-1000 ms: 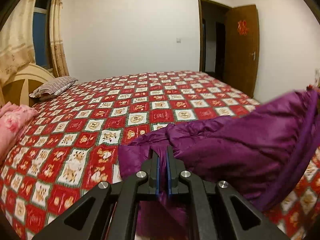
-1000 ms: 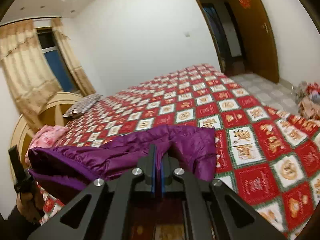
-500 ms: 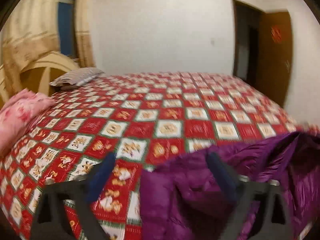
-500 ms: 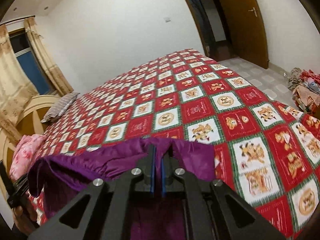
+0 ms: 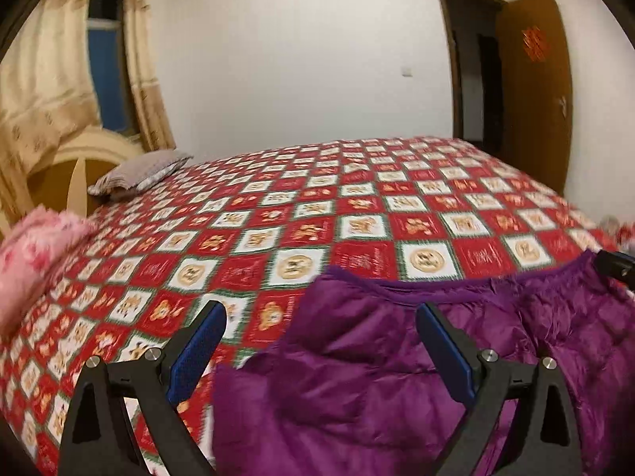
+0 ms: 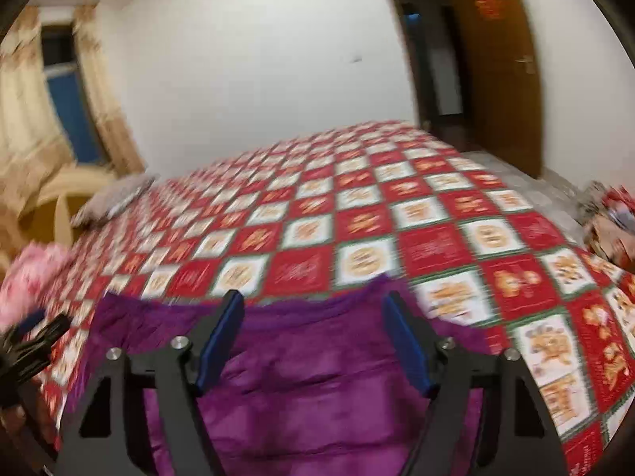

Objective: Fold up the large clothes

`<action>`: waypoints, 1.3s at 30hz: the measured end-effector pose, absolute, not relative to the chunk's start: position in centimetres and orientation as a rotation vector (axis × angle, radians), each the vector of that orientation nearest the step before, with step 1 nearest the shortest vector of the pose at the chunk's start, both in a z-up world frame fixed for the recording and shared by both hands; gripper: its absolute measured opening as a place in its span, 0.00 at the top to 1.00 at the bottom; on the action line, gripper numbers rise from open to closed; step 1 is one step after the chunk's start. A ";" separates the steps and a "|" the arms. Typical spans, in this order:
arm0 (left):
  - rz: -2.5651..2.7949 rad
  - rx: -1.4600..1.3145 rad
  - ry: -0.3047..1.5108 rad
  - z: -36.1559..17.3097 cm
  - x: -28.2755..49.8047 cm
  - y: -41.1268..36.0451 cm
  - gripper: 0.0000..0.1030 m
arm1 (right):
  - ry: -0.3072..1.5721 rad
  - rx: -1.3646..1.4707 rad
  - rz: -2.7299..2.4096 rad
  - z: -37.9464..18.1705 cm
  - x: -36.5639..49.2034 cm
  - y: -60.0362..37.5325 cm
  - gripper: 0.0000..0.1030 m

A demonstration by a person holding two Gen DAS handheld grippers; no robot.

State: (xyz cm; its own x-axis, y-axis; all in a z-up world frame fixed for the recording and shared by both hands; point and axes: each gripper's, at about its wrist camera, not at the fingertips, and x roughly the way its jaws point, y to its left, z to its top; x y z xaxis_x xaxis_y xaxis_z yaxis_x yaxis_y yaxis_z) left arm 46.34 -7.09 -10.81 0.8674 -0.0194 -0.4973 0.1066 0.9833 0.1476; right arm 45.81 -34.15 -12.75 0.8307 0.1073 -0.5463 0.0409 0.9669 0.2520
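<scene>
The purple garment [image 5: 397,377] lies on the bed [image 5: 317,214], on the near part of the red-and-white checked cover, its far hem running roughly straight across both views. My left gripper [image 5: 321,341] stands wide, with nothing pressed between its fingers [image 5: 198,349]; the garment's left corner sits below and between them, free of the pads. My right gripper [image 6: 313,333] is opening at this moment; fabric lies under the gap, but the fingers [image 6: 222,337] do not press on it. In the right view the left gripper shows at the left edge [image 6: 31,337], so the two tools stand near opposite ends of the garment. I judge the step in hand to be the release after one fold has been laid down; both views are blurred, so the neatness of that fold cannot be confirmed. The next move calls for letting the right fingers finish opening, clearing both tools of the fabric without dragging it, then selecting two fresh edge points for the following fold. The padded, slippery-looking material may spring back or slide, so grips should be taken at a seam or hem.
</scene>
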 end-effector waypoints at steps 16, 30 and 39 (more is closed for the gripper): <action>0.114 0.264 0.702 -18.9 51.5 -7.6 0.06 | 0.754 0.224 0.019 -20.6 50.0 -30.4 0.37; 0.129 0.261 0.744 -20.0 52.4 -7.7 0.04 | 0.789 0.231 0.018 -21.6 51.1 -30.3 0.36; 0.133 0.266 0.759 -20.3 52.6 -7.7 0.03 | 0.811 0.221 0.012 -22.0 51.5 -30.1 0.35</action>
